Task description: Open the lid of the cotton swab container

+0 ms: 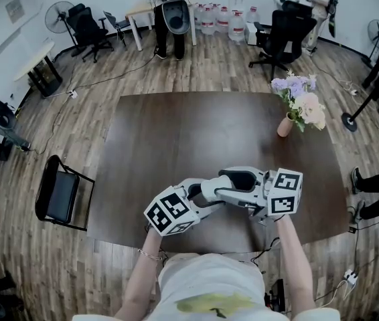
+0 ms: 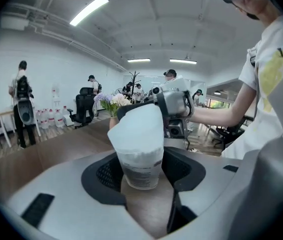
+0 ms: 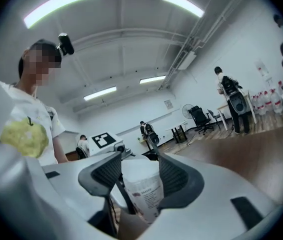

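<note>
An open office with plank flooring surrounds a dark brown table [image 1: 163, 132]. Large water bottles [image 1: 219, 19] line the far wall, and a fan [image 1: 59, 12] stands far left. A small sign on the far-left wall is too small to read.

Both grippers meet nose to nose at the table's near edge, a little right of centre, each carrying a cube of black-and-white square markers. The cotton swab container [image 2: 139, 149] stands upright between them, hidden in the head view. The left gripper [image 2: 141, 176] is clamped on its lower body, with the pads against both sides. The right gripper [image 3: 140, 176], coming from the opposite side, has its jaws closed against the upper part, beside the white lid [image 3: 137, 168].

A pale label [image 2: 140, 170] wraps the clear body. Its grey print runs in several lines, too fine to read in either gripper view.

Most of the tabletop is bare to the far and left edges. A vase [image 1: 285, 126] of flowers stands near the far right corner, well apart from the grippers. A black folding chair [image 1: 61, 196] sits on the floor just left of the table.
</note>
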Available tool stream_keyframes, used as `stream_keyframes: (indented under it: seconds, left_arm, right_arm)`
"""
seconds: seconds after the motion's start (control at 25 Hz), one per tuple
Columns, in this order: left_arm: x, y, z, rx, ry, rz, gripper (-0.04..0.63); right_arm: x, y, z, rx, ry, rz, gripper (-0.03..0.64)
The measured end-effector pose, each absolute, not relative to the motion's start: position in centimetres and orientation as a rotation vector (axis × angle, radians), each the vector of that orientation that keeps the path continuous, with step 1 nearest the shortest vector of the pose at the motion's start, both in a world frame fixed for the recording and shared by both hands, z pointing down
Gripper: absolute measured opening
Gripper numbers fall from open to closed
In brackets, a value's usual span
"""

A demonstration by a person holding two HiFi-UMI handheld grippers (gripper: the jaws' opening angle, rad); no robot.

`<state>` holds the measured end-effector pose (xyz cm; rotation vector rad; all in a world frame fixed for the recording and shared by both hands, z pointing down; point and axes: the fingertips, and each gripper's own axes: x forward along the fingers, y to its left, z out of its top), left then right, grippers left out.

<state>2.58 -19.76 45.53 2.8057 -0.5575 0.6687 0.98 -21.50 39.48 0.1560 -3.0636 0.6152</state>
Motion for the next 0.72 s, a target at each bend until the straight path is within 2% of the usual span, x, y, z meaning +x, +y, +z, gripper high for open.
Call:
stream_keyframes:
  seconds: [0.72]
  left_arm:
    - [2.4, -21.5, 46.7, 2.947, -0.802, 0.913, 0.238]
  right_arm:
    - [0.8, -23.7, 39.5, 0.200, -2.971, 1.073, 0.245]
